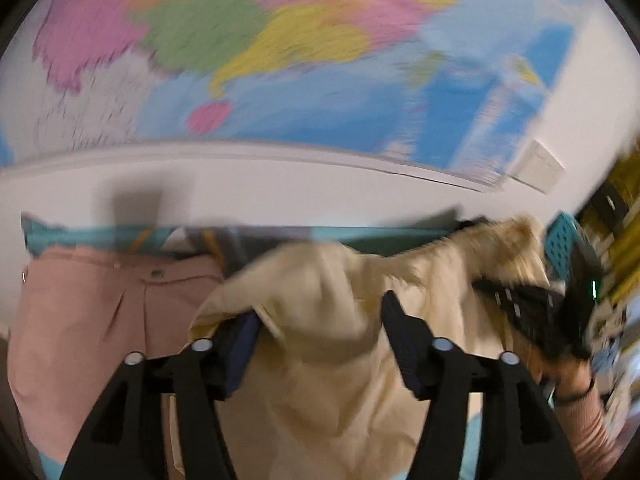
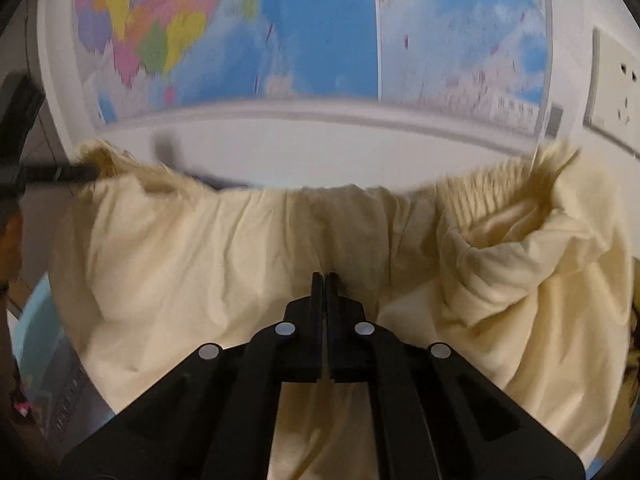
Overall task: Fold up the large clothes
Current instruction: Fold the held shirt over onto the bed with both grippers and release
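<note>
From the left wrist, the left gripper [image 1: 320,344] points down and forward over a table, its two black ribbed fingers [image 1: 404,344] spread apart. The cream garment [image 1: 320,304] bunches up between and beyond them, soft and crumpled, but the pads do not visibly press on it. Left of it lies a pink garment [image 1: 88,320], smoother, with pleats and a buttoned waistband. At the right edge the right gripper [image 1: 532,312] shows as a dark blur against the cream cloth's fringed edge, and below it a hand [image 1: 568,376] in a pink ribbed sleeve. A many-coloured wall map [image 1: 280,48] fills the background, and a teal perforated basket [image 1: 562,240] sits at the right.

From the right wrist, the right gripper [image 2: 325,280] points nearly level, its jaws drawn together and pinching a fold of the cream garment [image 2: 200,264]. The fabric hangs stretched in front like a curtain, matte and wrinkled, with a fuzzy fringe along its top edge. At the far left a black finger of the left gripper [image 2: 60,174] meets the fringed corner. The wall map [image 2: 320,40] and a white wall socket [image 2: 616,80] lie behind.
</note>
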{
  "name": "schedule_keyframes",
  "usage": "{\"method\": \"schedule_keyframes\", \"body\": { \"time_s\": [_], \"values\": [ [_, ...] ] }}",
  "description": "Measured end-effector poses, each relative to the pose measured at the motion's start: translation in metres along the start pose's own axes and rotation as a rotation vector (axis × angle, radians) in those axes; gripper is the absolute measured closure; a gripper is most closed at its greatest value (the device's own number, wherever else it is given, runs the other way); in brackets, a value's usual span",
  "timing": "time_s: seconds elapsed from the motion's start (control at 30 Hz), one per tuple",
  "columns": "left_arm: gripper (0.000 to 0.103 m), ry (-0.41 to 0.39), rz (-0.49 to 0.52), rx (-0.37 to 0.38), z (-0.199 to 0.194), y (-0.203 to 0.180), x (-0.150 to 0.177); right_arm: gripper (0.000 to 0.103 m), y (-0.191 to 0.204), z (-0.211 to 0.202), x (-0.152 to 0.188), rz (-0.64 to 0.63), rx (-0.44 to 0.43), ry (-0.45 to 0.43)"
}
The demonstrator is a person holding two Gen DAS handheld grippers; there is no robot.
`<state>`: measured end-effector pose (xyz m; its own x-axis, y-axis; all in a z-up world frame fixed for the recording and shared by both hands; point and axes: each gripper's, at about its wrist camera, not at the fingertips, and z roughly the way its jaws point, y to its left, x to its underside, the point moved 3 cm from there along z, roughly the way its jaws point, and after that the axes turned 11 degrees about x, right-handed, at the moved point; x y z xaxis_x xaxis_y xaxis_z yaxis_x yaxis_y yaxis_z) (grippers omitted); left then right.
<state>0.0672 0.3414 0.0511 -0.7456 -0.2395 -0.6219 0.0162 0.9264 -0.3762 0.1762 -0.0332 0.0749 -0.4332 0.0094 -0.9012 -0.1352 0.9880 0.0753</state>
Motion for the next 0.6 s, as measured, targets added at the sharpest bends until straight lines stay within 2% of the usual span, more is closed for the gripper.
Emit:
{"method": "schedule_keyframes", "body": {
  "time_s": [0.1, 0.17, 0.2, 0.23, 0.3, 0.33, 0.4, 0.43, 0.47, 0.5, 0.6],
  "values": [
    [0.034, 0.000, 0.100, -0.018, 0.007, -0.017, 0.005, 0.102, -0.001, 0.020, -0.006, 0.008, 0.021, 0.034],
    [0.034, 0.035, 0.114, -0.017, 0.020, -0.019, 0.010, 0.102, 0.003, 0.040, -0.002, -0.001, 0.046, 0.077],
    [0.034, 0.037, 0.118, -0.053, 0.026, -0.018, 0.012, 0.102, 0.004, 0.048, 0.003, -0.011, 0.064, 0.092],
    [0.034, 0.043, 0.159, -0.129, 0.037, -0.016, 0.016, 0.101, 0.004, 0.055, 0.007, 0.000, 0.066, 0.108],
    [0.034, 0.117, 0.188, -0.144, 0.060, -0.011, 0.027, 0.102, 0.002, 0.055, 0.008, 0.008, 0.060, 0.122],
    [0.034, 0.152, 0.178, -0.164, 0.071, -0.004, 0.032, 0.099, 0.000, 0.049, 0.007, 0.022, 0.040, 0.112],
    [0.035, 0.195, 0.140, -0.207, 0.087, 0.013, 0.039, 0.083, -0.006, 0.033, 0.002, 0.056, -0.007, 0.089],
    [0.036, 0.190, 0.132, -0.208, 0.087, 0.017, 0.040, 0.059, -0.012, 0.016, 0.001, 0.075, -0.026, 0.056],
    [0.036, 0.176, 0.127, -0.205, 0.085, 0.019, 0.040, 0.042, -0.015, 0.002, 0.002, 0.087, -0.044, 0.028],
    [0.036, 0.152, 0.121, -0.200, 0.079, 0.020, 0.041, 0.037, -0.021, -0.017, 0.004, 0.103, -0.070, -0.014],
    [0.032, 0.055, 0.155, -0.241, 0.048, 0.011, 0.048, 0.034, -0.043, -0.065, 0.019, 0.136, -0.070, -0.093]
  ]
}}
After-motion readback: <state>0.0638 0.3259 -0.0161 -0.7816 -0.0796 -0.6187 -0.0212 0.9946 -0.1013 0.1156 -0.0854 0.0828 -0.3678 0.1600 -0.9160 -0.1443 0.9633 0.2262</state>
